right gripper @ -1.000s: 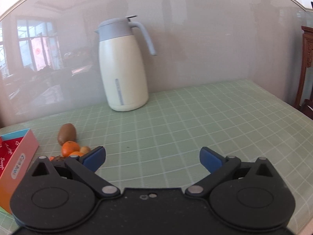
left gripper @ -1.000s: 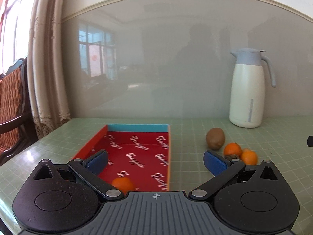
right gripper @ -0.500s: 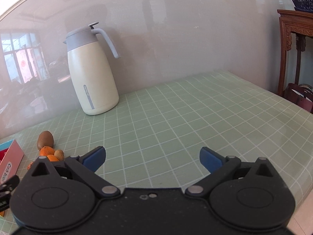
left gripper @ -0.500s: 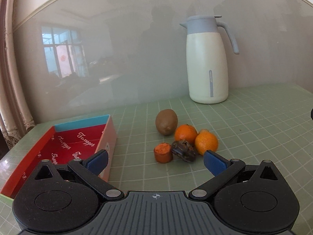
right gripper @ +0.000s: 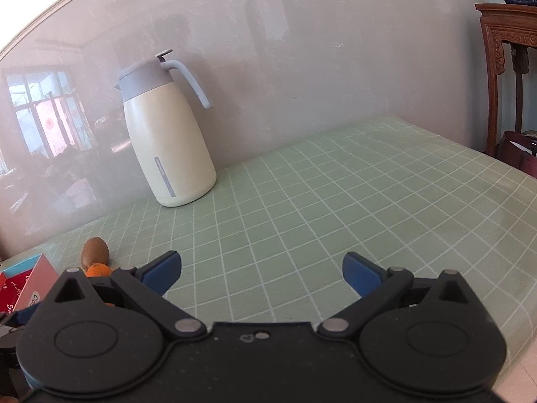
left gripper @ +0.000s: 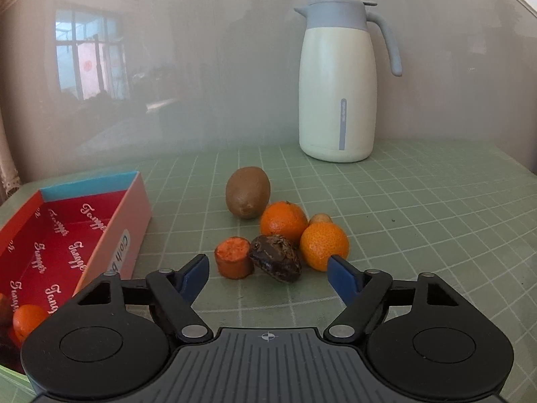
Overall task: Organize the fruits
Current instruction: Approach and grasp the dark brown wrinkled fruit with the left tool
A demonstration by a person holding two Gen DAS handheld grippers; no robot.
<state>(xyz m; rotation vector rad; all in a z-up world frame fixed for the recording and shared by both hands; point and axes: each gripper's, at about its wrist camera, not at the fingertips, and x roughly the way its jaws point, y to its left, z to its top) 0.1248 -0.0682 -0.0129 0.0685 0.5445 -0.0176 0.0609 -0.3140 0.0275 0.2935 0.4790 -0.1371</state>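
A cluster of fruit lies on the green grid mat: a brown kiwi (left gripper: 247,196), two oranges (left gripper: 283,221) (left gripper: 324,245), a dark wrinkled fruit (left gripper: 276,258) and an orange cut stub (left gripper: 234,261). My left gripper (left gripper: 268,272) hovers just in front of the cluster, its jaws closing, with the dark fruit and the stub just beyond the blue fingertips and nothing pressed. The red box (left gripper: 50,235) at the left holds an orange (left gripper: 27,320). My right gripper (right gripper: 261,272) stands open over bare mat; the kiwi (right gripper: 95,252) shows at its left.
A cream thermos jug (left gripper: 339,80) with a grey lid stands at the back against the glossy wall; it also shows as the jug (right gripper: 167,134) in the right wrist view. A carved wooden stand (right gripper: 506,67) is at the far right past the table edge.
The left gripper swung from over the red box to the fruit cluster, came closer and lower, and its jaws narrowed. The right gripper turned rightward, then held still.
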